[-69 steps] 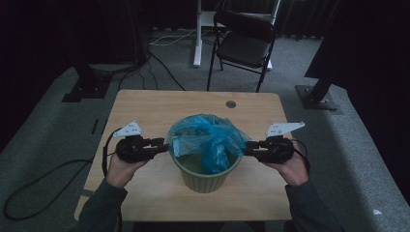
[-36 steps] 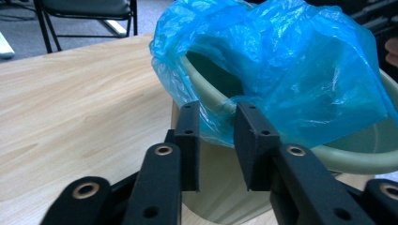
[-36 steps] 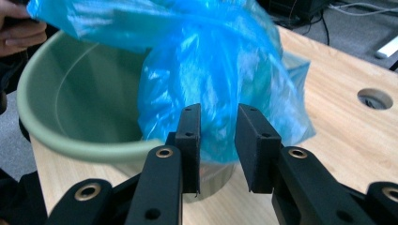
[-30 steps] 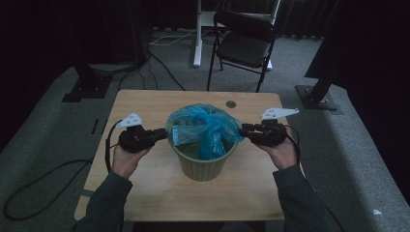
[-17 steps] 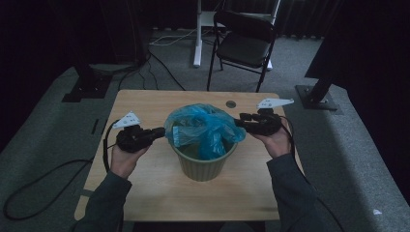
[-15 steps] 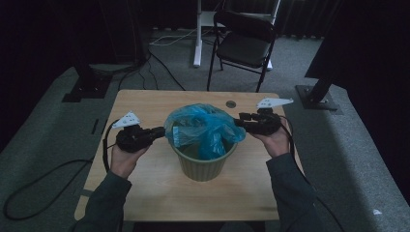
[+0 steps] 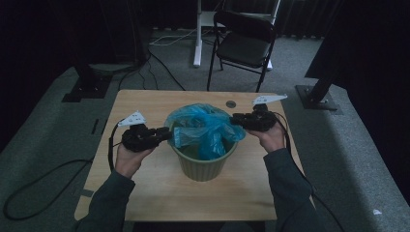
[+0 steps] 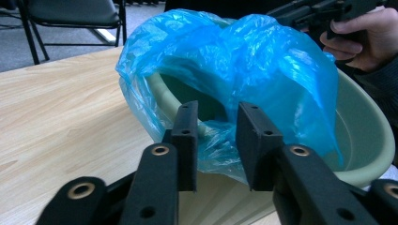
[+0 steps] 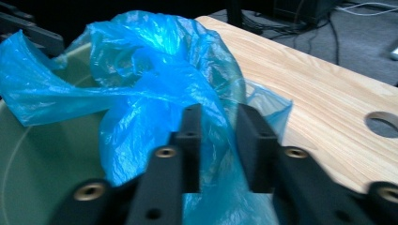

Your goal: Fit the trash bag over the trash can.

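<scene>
Compared with a second ago, I see the right gripper (image 7: 235,119) has shifted from the bin's 3 o'clock side toward its 1 o'clock rim, while the left gripper (image 7: 167,136) holds its place at 9 o'clock. The blue bag (image 7: 203,128) has bunched up more toward the far rim.

The green bin (image 7: 200,164) stands at the centre of the wooden table (image 7: 145,193), with the bag draped loosely over its mouth.

In the left gripper view, the jaws have just been opening; they stand partly apart, with a fold of bag film and the bin's rim (image 8: 162,98) in the gap between them. I cannot tell whether the pads press on the film.

In the right gripper view, the jaws have just been closing; they stand close together with bag film (image 9: 218,126) between them. Whether they pinch it I cannot tell.
</scene>
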A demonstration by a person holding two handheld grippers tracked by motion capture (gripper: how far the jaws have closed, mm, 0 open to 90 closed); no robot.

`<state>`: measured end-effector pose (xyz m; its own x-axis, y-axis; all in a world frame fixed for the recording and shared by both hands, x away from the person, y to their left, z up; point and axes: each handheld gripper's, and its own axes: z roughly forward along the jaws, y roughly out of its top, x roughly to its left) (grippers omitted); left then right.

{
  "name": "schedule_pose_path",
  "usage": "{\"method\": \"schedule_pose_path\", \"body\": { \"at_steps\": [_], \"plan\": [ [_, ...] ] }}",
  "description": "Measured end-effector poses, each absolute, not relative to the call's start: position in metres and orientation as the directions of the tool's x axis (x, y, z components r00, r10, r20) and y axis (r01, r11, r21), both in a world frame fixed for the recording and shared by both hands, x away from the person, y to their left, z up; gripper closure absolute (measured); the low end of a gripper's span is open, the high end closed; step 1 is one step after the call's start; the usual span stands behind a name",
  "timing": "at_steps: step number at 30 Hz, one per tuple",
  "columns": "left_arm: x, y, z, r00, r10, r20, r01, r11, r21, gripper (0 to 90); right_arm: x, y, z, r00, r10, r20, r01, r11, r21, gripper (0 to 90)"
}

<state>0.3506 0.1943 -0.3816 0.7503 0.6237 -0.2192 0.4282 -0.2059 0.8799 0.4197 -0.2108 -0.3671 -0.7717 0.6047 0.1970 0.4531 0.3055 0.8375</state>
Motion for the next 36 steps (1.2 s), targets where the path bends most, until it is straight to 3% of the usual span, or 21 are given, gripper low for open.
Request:
{"method": "schedule_pose_path", "body": {
  "at_steps": [5,8,10,23,28,36],
  "plan": [
    [0.348,0.196,-0.381,0.751,0.622,-0.220,0.425,-0.201,0.883,80.9,0.411,-0.217,-0.364,-0.775,0.602,0.193,0.441,0.297,0.847,81.8],
    [0.345,0.197,-0.381,0.753,0.622,-0.215,0.420,-0.203,0.884,85.7,0.405,-0.220,-0.363,-0.781,0.596,0.187,0.436,0.305,0.847,80.2],
    [0.344,0.197,-0.382,0.756,0.620,-0.210,0.416,-0.207,0.886,88.3,0.403,-0.222,-0.362,-0.787,0.588,0.189,0.436,0.312,0.844,74.3],
    [0.342,0.197,-0.383,0.760,0.616,-0.205,0.416,-0.220,0.883,89.3,0.421,-0.220,-0.364,-0.798,0.568,0.203,0.437,0.312,0.844,63.6],
    [0.341,0.198,-0.385,0.760,0.616,-0.207,0.419,-0.220,0.881,89.3,0.418,-0.218,-0.361,-0.796,0.575,0.190,0.432,0.319,0.844,85.9],
    [0.336,0.198,-0.390,0.761,0.612,-0.216,0.426,-0.219,0.878,89.3,0.395,-0.223,-0.359,-0.820,0.540,0.191,0.412,0.324,0.852,88.3]
  ]
}}
